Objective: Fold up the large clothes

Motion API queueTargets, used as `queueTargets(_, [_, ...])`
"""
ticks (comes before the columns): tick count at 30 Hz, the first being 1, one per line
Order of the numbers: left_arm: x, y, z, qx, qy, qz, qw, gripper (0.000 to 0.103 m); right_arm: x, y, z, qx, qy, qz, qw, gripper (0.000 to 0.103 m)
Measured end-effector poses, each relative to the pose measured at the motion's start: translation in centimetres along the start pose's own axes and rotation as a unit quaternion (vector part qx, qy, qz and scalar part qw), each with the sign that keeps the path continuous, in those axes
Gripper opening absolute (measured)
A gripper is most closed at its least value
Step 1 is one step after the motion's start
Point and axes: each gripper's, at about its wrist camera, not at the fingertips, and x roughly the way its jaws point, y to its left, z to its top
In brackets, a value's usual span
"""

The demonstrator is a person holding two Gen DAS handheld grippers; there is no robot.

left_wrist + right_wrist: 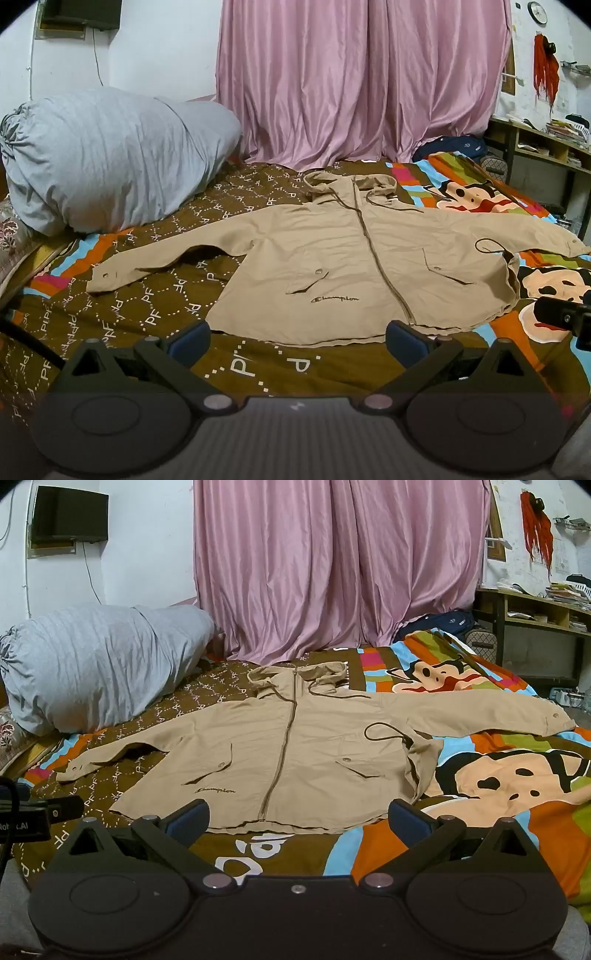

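Left wrist view shows the tan zip-up hooded jacket (332, 266) spread flat on the patterned bed (147, 314), just beyond the released left hand-held gripper (298, 341). Right hand-held gripper (298, 821) gapes empty too, before its crinkled hem

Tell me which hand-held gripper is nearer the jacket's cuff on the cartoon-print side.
Right. The right hand-held gripper hovers open by the jacket hem, on the same side as that cuff. The left hand-held gripper is open further toward the other sleeve.

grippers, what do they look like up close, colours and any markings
Both alike: the left gripper and right gripper have matte black bodies with two round discs, silver pivot screws, triangular cut-outs and blue-padded fingers. In the right wrist view, white lettering marks the left one's side.
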Motion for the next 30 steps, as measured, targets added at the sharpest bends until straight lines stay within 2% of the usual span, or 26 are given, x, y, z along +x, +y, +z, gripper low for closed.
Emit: queueTargets(30, [0.20, -0.12, -0.51, -0.001, 0.006, 0.003, 1.0000, 0.103, -0.03, 0.01, -0.04, -0.001, 0.001, -0.001, 1.000, 0.103])
